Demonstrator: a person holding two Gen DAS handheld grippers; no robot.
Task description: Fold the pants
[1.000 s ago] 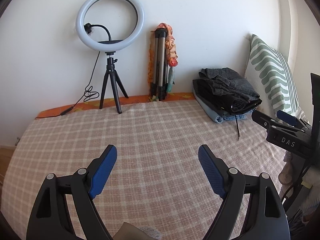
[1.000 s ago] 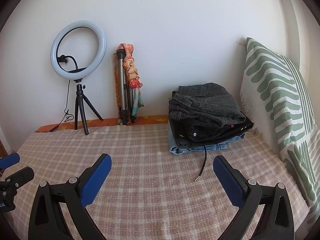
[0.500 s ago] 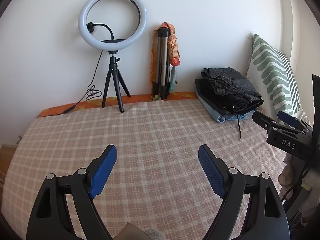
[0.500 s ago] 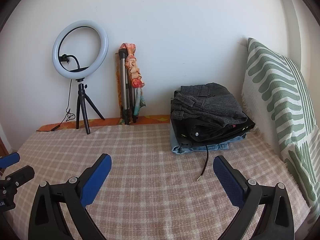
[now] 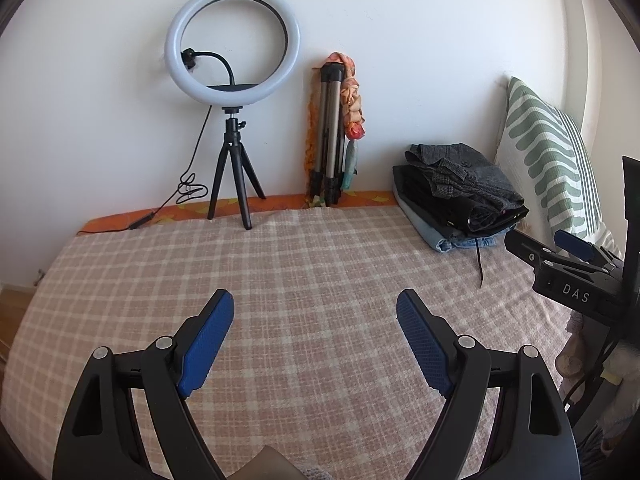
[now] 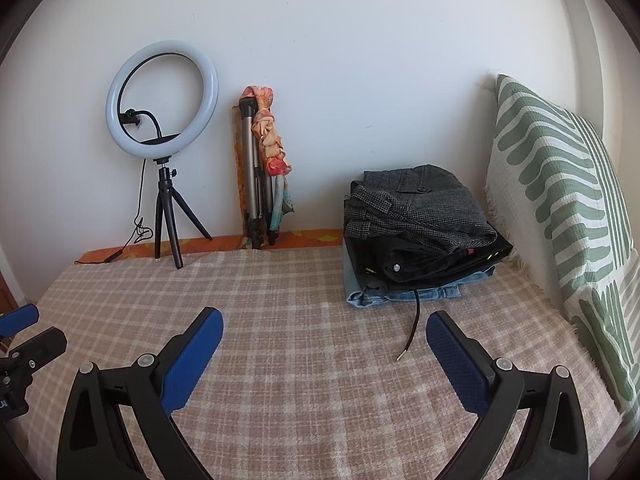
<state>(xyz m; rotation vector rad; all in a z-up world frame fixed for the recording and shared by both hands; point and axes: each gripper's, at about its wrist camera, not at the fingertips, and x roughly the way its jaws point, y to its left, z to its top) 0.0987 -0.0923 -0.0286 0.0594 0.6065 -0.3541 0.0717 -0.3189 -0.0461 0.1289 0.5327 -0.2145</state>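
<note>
A stack of folded pants [image 5: 460, 196] lies at the far right of the bed, grey checked pair on top, black below, blue jeans at the bottom; it also shows in the right wrist view [image 6: 420, 236]. A black drawstring [image 6: 412, 328] hangs from the stack onto the checked bedspread [image 5: 312, 280]. My left gripper [image 5: 314, 312] is open and empty above the bedspread. My right gripper [image 6: 324, 332] is open and empty, left of and short of the stack; its side shows in the left wrist view [image 5: 560, 256].
A ring light on a small tripod [image 5: 234, 120] and a folded tripod with an orange cloth [image 5: 336, 132] stand against the back wall. A green-striped pillow [image 6: 568, 216] leans at the right. The left gripper's side shows in the right wrist view [image 6: 24, 340].
Both grippers have shifted slightly; the views have drifted a little to the right. Both stay open and empty.
</note>
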